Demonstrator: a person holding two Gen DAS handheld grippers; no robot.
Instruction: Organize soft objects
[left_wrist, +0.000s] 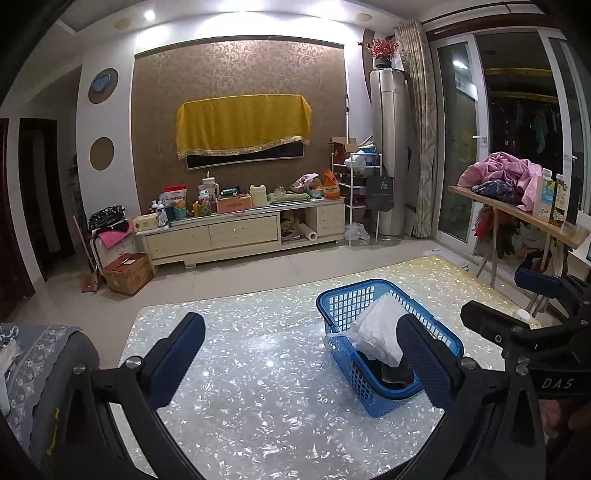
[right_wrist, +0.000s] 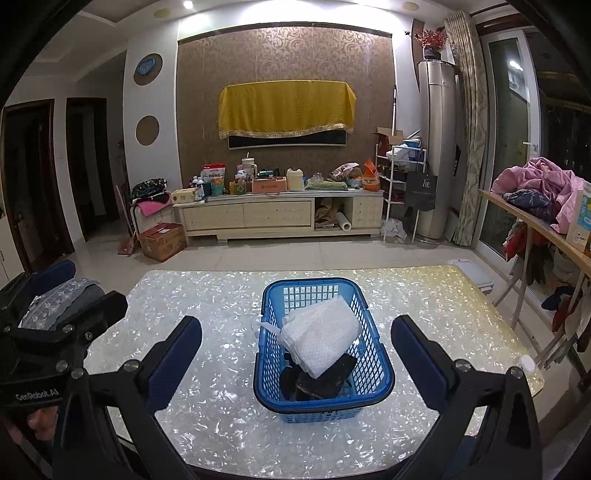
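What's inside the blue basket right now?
In the blue basket a white textured cloth lies on top, tilted, over dark items at the near end. The cloth covers what lies beneath it, so the rest of the basket's contents cannot be seen.

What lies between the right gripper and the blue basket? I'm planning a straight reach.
Nothing: in the right wrist view only bare shimmery tabletop separates the open right gripper from the blue basket, which holds a white cloth over dark items.
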